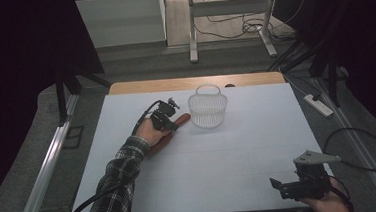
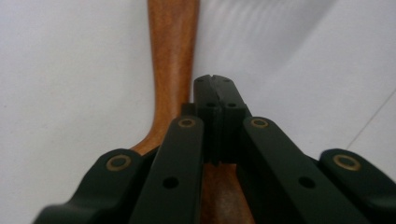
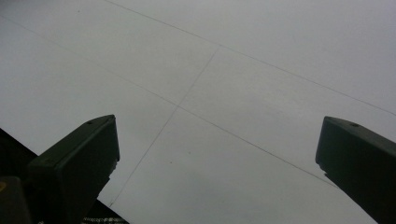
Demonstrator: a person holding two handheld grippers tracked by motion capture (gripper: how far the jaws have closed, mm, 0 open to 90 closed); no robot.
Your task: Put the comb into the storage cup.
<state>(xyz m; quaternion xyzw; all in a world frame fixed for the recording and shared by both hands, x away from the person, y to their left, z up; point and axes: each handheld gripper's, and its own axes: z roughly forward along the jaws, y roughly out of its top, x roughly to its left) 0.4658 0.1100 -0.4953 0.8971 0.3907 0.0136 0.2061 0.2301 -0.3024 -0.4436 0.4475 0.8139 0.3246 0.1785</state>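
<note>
Bench (image 1: pixel 239 147): white top with faint ruled lines, a wooden strip along the far edge. Beyond it, grey floor, a metal stand's legs and loose cables; a white power strip (image 1: pixel 318 104) lies on the floor off the bench's right side.

White mesh basket (image 1: pixel 208 109): stands upright in the far middle of the bench, handle up, just to the right of the wooden piece's far tip. Nothing lies between the two.

Wooden utensil (image 1: pixel 180 120): reddish-brown, flat on the bench left of the basket, running diagonally from near-left to far-right. In the left gripper view its narrow handle (image 2: pixel 172 56) runs straight ahead from beneath the jaws and widens below them.

Left hand-held gripper (image 1: pixel 166 118): held by a hand in a plaid sleeve, sitting directly over the utensil's middle. In its own view (image 2: pixel 214 81) the jaws are together, tips meeting just right of the handle and above it; nothing visible is pinched between them. Whether they touch the wood, cannot tell.

Right hand-held gripper (image 1: pixel 282 185): near-right corner of the bench, well apart from utensil and basket. Its own view (image 3: pixel 217 154) shows the jaws wide apart over bare bench surface.
</note>
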